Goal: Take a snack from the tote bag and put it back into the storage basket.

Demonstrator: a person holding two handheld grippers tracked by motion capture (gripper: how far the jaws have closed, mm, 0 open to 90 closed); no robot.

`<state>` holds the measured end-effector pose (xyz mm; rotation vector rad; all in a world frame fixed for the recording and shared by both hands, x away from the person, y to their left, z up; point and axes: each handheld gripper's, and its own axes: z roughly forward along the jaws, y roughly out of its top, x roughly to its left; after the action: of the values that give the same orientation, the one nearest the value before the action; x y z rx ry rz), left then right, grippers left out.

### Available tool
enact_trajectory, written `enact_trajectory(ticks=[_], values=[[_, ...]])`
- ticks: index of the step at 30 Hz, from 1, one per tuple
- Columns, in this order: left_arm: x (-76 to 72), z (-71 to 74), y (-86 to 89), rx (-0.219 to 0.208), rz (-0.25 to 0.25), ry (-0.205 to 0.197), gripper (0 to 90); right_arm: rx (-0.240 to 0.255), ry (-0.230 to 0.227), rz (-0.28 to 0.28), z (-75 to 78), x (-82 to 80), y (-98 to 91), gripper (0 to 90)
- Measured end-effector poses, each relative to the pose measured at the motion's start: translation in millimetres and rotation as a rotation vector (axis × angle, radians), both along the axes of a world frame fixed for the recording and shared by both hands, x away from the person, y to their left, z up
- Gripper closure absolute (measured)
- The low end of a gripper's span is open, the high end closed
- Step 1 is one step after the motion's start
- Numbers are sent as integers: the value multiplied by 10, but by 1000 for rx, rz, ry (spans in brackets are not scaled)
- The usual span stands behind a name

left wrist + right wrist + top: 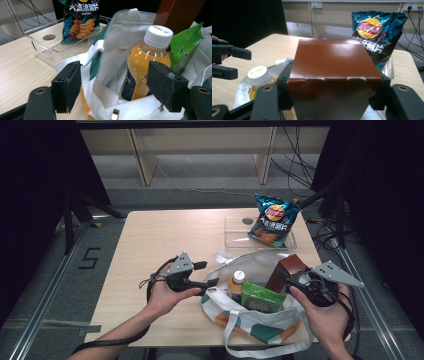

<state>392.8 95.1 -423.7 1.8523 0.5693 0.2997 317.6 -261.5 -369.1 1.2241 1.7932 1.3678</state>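
A white tote bag (260, 322) with teal and orange patches lies open on the table's near right. An orange juice bottle (237, 282) and a green packet (261, 297) stand inside it. My right gripper (292, 277) is shut on a brown box (286, 267), held over the bag's right side. In the right gripper view the brown box (332, 65) sits between the jaws. My left gripper (207, 274) is open at the bag's left rim. In the left gripper view its jaws stand wide on either side of the bag's rim (100, 50) and the bottle (147, 62).
A blue chips bag (274, 220) leans upright in a clear plastic tray (235, 237) at the table's far right. Bare wooden tabletop (160, 240) spreads to the left. Cables and table legs lie on the floor beyond.
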Motion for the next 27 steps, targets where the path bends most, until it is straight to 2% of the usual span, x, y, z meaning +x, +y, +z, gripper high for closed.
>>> enact_trajectory(ticks=[1, 3, 4, 5, 6, 8, 9, 11, 13, 14, 15, 16, 18, 19, 20, 27], values=[[3, 1, 0, -1, 1, -1, 273, -18, -8, 4, 11, 10, -15, 391], [4, 1, -2, -2, 1, -1, 273, 0, 7, -2, 31, 3, -11, 391], [4, 2, -2, -2, 1, -1, 273, -7, -17, 4, 31, 21, -18, 391], [4, 2, -4, -3, 0, -1, 273, -14, -18, 7, 43, 24, -25, 391], [4, 2, -4, -3, 0, -2, 273, -3, -1, 0, 56, 13, -16, 391], [4, 2, -5, -5, 0, -1, 273, 0, -2, 0, 70, 20, -21, 391], [4, 2, -5, -5, 1, -1, 273, -16, -22, 11, 75, 37, -39, 391], [5, 1, -6, -3, 0, -1, 273, 6, -3, -4, 93, 26, -28, 391], [5, 0, -7, -1, -1, 0, 273, 2, -19, 9, 111, 50, -53, 392], [4, 0, -7, 1, -2, 0, 273, -2, -28, -3, 123, 55, -60, 391], [4, 0, -9, 0, -2, 0, 273, 17, -17, -6, 135, 48, -52, 391], [3, 0, -11, -1, -2, 0, 273, -1, -35, 1, 150, 62, -72, 392], [2, 0, -12, -2, -1, 1, 273, -4, -42, -6, 168, 66, -80, 392], [2, 0, -12, -2, -1, 1, 273, 16, -30, -8, 180, 59, -74, 392], [2, 1, -12, -2, -1, 1, 273, 4, -43, -4, 190, 73, -87, 392], [1, 1, -16, -4, 0, 3, 273, 15, -34, -15, 262, 92, -95, 392]])
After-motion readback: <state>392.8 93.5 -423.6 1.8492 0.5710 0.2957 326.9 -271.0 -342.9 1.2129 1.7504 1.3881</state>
